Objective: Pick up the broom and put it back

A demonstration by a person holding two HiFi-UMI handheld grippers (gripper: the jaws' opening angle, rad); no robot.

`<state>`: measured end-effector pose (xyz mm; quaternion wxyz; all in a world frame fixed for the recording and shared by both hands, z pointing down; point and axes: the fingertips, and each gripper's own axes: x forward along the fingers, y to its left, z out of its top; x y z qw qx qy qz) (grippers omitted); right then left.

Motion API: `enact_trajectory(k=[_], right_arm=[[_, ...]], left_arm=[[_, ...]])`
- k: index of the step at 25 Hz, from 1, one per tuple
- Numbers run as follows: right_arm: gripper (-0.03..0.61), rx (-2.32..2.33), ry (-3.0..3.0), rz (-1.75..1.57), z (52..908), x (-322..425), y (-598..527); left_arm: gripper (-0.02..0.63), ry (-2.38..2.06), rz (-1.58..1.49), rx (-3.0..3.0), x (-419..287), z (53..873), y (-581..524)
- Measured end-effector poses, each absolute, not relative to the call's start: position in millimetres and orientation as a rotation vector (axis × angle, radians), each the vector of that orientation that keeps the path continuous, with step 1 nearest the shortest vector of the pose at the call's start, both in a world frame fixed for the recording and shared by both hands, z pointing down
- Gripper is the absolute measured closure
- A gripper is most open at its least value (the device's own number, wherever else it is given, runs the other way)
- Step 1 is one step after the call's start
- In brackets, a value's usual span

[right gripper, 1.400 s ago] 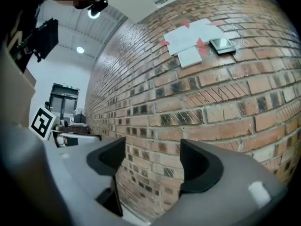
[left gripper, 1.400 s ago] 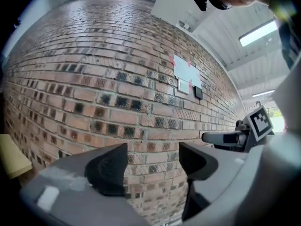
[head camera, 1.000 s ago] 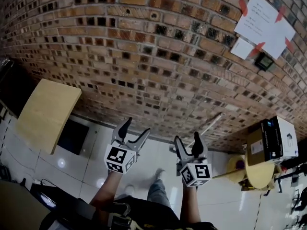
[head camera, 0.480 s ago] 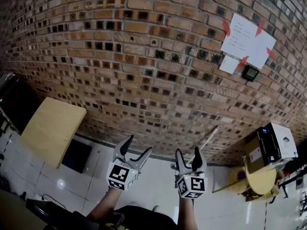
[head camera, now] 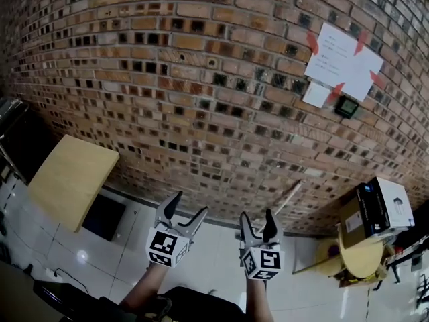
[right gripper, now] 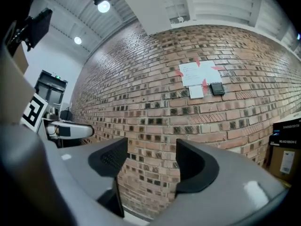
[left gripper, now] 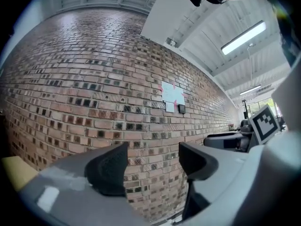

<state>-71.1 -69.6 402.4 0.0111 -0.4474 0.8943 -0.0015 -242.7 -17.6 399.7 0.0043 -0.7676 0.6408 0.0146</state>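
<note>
left hand-held gripper [head camera: 189,205]: jaws spread, nothing between them, only bricks beyond; pointed at the wall.
right hand-held gripper [head camera: 257,216]: jaws apart but just been closing, narrower gap than the left, nothing between the pads; also pointed at the wall.
marker cubes: one on each gripper, facing the head camera.
forearms: both bare, coming up from the bottom edge.
broom [head camera: 288,196]: only a pale handle shows, leaning tilted on the wall, just past the right hand-held gripper's tips, not touched; lower end hidden behind that gripper, head not visible.
in the way: nothing between the right gripper and the handle.
brick wall [head camera: 201,79]: red-brown, fills most of every view.
paper sheets [head camera: 342,59]: white, taped to the wall with red corners, upper right.
black device [head camera: 346,106]: small, on the wall just under the sheets.
yellow round surface [head camera: 362,259]: right of the broom, near the wall.
cardboard box [head camera: 379,210]: on the yellow round surface, white and black faces showing.
tan surface [head camera: 70,180]: left side, by the wall, well apart from the broom.
dark panel [head camera: 104,217]: under the tan surface, on the floor.
floor [head camera: 214,253]: white glossy tiles.
ceiling [left gripper: 211,36]: white, strip lights on.
</note>
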Motion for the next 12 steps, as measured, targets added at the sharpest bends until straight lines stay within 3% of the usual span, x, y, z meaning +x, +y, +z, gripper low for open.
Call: enact_trajectory(k=[12], right_arm=[[0.258,-1.374,2.806,-0.011,404.9,-40.3,-74.7]], left_arm=[[0.273,1.977,0.036,-2.434,-202.9,402.3,-33.4]])
